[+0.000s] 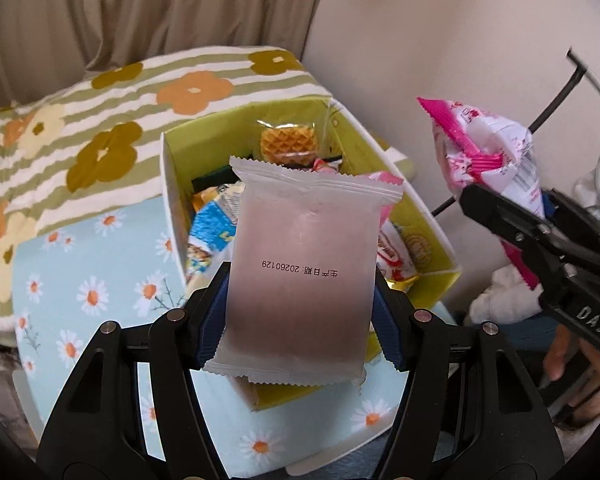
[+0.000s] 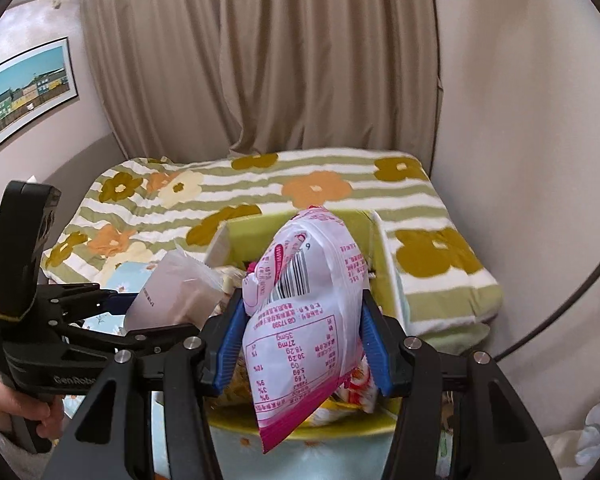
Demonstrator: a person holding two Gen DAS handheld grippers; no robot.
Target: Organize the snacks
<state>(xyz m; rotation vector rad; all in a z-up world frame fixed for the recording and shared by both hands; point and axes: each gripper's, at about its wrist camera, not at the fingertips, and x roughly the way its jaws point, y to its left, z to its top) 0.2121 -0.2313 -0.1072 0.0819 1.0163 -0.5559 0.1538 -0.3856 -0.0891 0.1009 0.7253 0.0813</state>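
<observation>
My left gripper is shut on a frosted white snack packet with a printed date, held up over a yellow-green open box of several wrapped snacks. A waffle snack leans at the box's far wall. My right gripper is shut on a pink and white snack bag with a barcode, above the same box. In the left wrist view the right gripper and its pink bag hang at the right. In the right wrist view the left gripper and its white packet are at the left.
The box stands on a light blue daisy cloth. Behind it lies a green striped flowered blanket, then beige curtains and a wall. A framed picture hangs at left. A person's hand holds the left gripper's handle.
</observation>
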